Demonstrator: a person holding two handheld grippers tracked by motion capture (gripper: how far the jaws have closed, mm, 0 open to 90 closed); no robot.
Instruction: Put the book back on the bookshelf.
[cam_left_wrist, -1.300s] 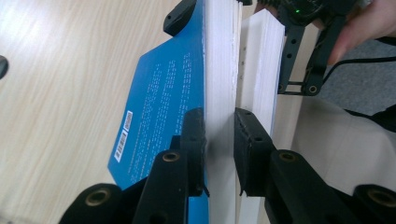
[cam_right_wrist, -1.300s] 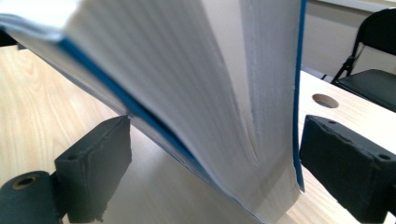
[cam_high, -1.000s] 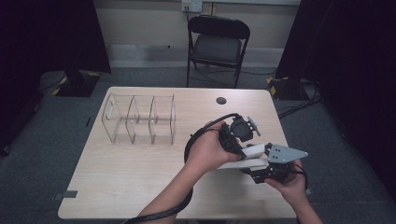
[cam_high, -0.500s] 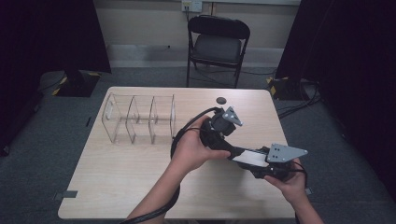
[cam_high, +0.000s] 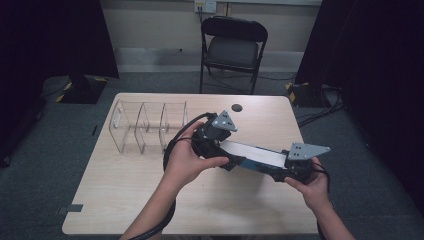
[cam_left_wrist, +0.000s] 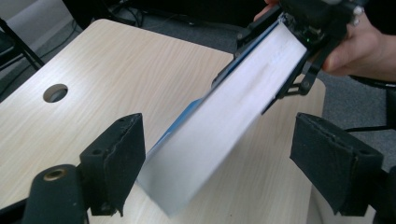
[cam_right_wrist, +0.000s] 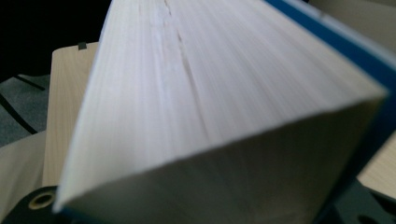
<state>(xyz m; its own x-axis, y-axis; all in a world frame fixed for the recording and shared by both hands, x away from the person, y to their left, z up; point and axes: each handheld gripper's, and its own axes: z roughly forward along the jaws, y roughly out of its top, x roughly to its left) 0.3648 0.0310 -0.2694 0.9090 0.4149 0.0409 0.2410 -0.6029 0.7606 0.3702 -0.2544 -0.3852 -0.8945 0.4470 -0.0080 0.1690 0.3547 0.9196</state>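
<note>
Right gripper view looks straight along a thick book (cam_right_wrist: 224, 107), its pale page edges close against the lens and a blue cover running down one side. The right gripper (cam_high: 295, 167) is clamped on one end of that book and holds it above the wooden table (cam_high: 150, 200), near the table's right half in the high view. The left gripper (cam_left_wrist: 219, 163) sits at the book's other end with its jaws spread; they have just been opening, and the left gripper view shows the book's free end lying between the two black pads (cam_left_wrist: 119, 158), close to one and well clear of the other. The left hand (cam_high: 187, 160) wraps that gripper's body. Farther back on the table stands a clear divided organizer (cam_high: 145, 125), apart from the book, and a small round hole (cam_high: 236, 107) marks the tabletop. Beyond the table's far edge stands a dark folding chair (cam_high: 232, 47).
</note>
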